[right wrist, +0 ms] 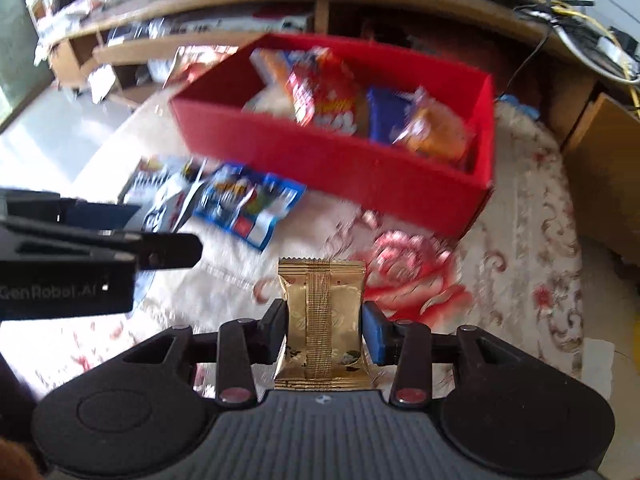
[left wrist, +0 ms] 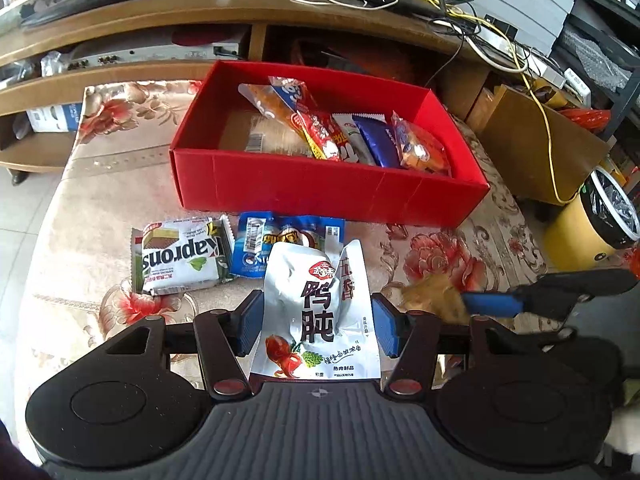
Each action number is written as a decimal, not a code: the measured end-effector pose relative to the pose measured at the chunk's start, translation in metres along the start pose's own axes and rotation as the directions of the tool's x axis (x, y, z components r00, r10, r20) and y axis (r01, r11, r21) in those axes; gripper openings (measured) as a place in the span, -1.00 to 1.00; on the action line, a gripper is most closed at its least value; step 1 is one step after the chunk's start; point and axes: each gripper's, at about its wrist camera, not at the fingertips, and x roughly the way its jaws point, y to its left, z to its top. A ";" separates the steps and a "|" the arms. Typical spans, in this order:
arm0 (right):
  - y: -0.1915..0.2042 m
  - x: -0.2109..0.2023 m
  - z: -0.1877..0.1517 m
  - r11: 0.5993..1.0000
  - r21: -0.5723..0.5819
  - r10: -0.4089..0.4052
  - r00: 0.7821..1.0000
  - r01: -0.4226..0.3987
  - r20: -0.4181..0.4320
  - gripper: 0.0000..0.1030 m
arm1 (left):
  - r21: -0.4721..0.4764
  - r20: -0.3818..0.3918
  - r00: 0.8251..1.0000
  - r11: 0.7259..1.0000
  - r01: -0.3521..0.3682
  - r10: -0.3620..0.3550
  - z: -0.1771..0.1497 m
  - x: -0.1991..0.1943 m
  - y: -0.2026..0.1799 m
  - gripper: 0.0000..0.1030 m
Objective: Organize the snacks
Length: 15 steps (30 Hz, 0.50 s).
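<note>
Flowered cloth in cream and red covers the tabletop (left wrist: 460, 240) under both hands. Nearest, the left tongs (left wrist: 318, 322) have their blue pads closed against the sides of a silver pouch (left wrist: 320, 312) printed with black characters. The right tongs (right wrist: 325, 330) grip a gold wrapped snack (right wrist: 322, 320), seam side up, with both pads touching its edges; that view is blurred. Just beyond the silver pouch lie a white Kaprons wafer pack (left wrist: 180, 256) and, beside it, a blue-and-white sausage packet (left wrist: 288, 240), partly under the pouch's top. Farther back stands a red box (left wrist: 320, 188), open-topped, with several snack packets (left wrist: 360, 136) leaning along its right side. Behind it runs a wooden TV stand (left wrist: 160, 12) strewn with cables.
</note>
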 end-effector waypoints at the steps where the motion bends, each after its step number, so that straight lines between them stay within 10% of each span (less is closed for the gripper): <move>1: -0.002 -0.002 0.002 1.000 0.007 0.000 1.000 0.000 0.008 -0.24 | -0.003 0.006 1.000 1.000 0.001 -0.001 0.002 -0.001 0.000 0.24; 15: -0.028 -0.018 0.046 0.994 0.108 -0.012 0.992 -0.002 0.128 -0.24 | 0.007 0.080 0.997 1.000 0.001 -0.001 0.038 0.002 -0.016 0.23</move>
